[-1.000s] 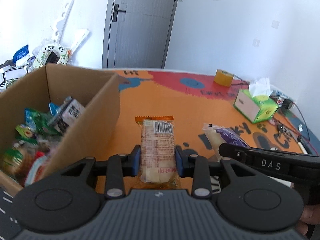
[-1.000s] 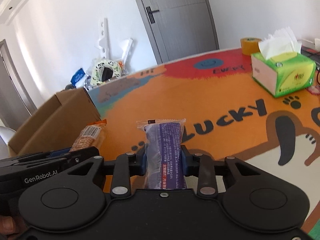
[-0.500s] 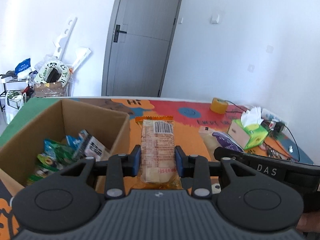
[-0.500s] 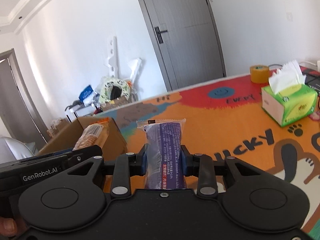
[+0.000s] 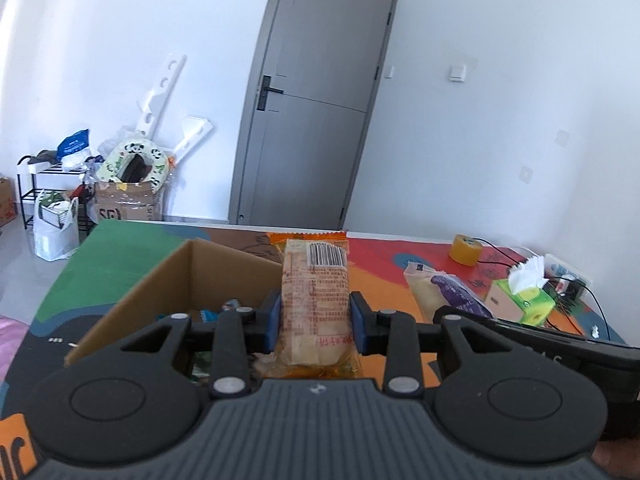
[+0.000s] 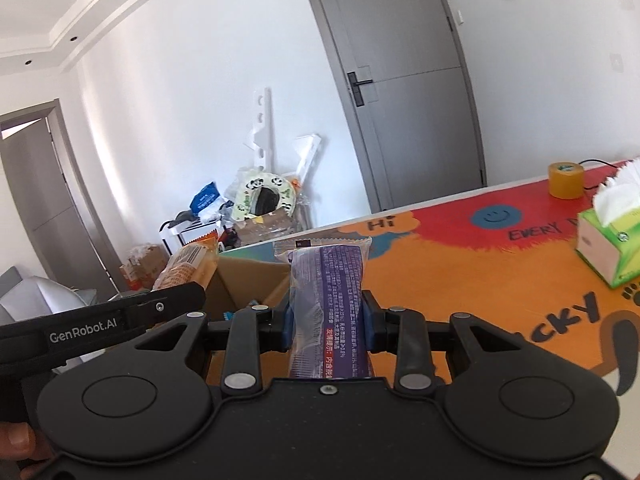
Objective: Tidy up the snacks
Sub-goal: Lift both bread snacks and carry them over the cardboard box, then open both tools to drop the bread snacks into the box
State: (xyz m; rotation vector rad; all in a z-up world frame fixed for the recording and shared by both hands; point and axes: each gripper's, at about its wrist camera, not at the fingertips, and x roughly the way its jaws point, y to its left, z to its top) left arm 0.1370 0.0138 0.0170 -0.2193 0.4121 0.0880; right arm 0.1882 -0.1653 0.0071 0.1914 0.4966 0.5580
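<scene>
My left gripper (image 5: 315, 318) is shut on an orange-wrapped pastry packet (image 5: 314, 292) and holds it in the air over the near right part of the open cardboard box (image 5: 160, 280). Several snack packets lie in the box, mostly hidden behind the gripper. My right gripper (image 6: 326, 320) is shut on a purple snack packet (image 6: 328, 292), held above the table just right of the box (image 6: 248, 280). The left gripper and its orange packet (image 6: 188, 260) show at the left of the right wrist view. The purple packet (image 5: 444, 288) shows at the right of the left wrist view.
The table has a colourful mat (image 6: 480, 272). A green tissue box (image 6: 612, 240) and a yellow tape roll (image 6: 566, 180) stand at the far right, with cables (image 5: 576, 292) behind them. Clutter and a grey door (image 5: 316, 120) lie beyond the table.
Both grippers have risen from the table with their packets and moved left toward the box. The box now lies below and in front of both.
</scene>
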